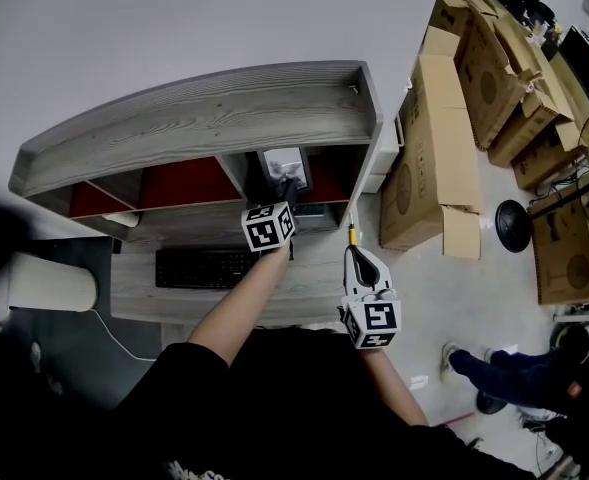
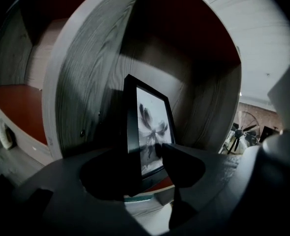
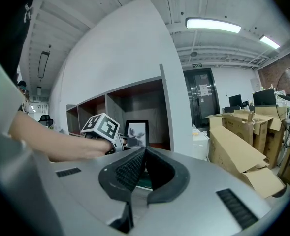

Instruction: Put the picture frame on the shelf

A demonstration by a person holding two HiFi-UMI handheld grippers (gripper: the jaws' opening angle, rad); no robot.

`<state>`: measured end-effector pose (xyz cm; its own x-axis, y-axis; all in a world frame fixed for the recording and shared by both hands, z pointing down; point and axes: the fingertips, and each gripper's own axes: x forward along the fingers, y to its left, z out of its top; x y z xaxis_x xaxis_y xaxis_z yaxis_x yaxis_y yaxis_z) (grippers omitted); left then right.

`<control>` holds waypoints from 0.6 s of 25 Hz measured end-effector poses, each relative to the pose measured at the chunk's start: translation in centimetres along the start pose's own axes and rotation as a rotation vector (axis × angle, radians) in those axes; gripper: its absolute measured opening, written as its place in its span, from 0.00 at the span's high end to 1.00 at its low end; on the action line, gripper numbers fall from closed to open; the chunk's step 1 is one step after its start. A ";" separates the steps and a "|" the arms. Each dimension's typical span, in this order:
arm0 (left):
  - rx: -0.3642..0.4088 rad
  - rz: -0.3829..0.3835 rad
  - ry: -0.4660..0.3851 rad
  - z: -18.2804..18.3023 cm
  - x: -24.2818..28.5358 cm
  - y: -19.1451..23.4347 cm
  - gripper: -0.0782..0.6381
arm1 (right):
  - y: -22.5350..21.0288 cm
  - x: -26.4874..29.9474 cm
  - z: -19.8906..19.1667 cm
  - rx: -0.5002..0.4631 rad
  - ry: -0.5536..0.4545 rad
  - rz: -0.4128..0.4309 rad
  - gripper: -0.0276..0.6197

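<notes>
Black picture frame (image 2: 147,127) stands upright, facing outward.

Overhead ceiling strip light (image 3: 213,25) bright and even in the right gripper view. Left gripper view dim: shelf (image 2: 93,82) recess in deep shadow, slightly soft. Strong fisheye bending, with dark vignetting at all edges.

No legible text; print on cardboard boxes (image 1: 444,148) unreadable.
</notes>
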<state>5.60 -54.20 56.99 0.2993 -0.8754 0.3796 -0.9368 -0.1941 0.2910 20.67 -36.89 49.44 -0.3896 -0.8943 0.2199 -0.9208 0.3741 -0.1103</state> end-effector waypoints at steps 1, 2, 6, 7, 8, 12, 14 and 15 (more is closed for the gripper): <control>0.033 0.009 0.004 0.2 0.1 -0.1 0.57 | -0.1 -0.1 0.0 0.003 0.000 -0.003 0.94; 0.067 0.014 0.009 0.4 0.3 -0.1 0.56 | -0.2 -0.2 -0.1 0.005 0.000 -0.005 0.94; 0.111 0.013 0.040 1.1 1.2 -0.2 0.55 | -0.5 -0.4 -0.2 0.012 0.000 -0.013 0.94; 0.109 0.012 0.050 1.1 1.4 -0.2 0.55 | -0.5 -0.4 -0.2 0.012 0.000 -0.012 0.94; 0.109 0.012 0.059 1.1 1.6 -0.1 0.54 | -0.5 -0.4 -0.2 0.012 0.000 -0.010 0.94; 0.111 0.011 0.085 1.2 2.3 -0.1 0.52 | -0.4 -0.5 -0.3 0.016 0.002 -0.004 0.94; 0.126 0.017 0.086 1.3 2.6 -0.1 0.51 | -0.5 -0.5 -0.4 0.017 0.003 -0.004 0.94; 0.135 0.023 0.085 1.4 2.8 0.0 0.51 | -0.5 -0.5 -0.4 0.018 0.003 -0.005 0.94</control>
<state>6.19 -57.25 56.79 0.2864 -0.8406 0.4598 -0.9577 -0.2372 0.1630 21.32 -36.53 49.81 -0.3855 -0.8953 0.2232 -0.9222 0.3654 -0.1268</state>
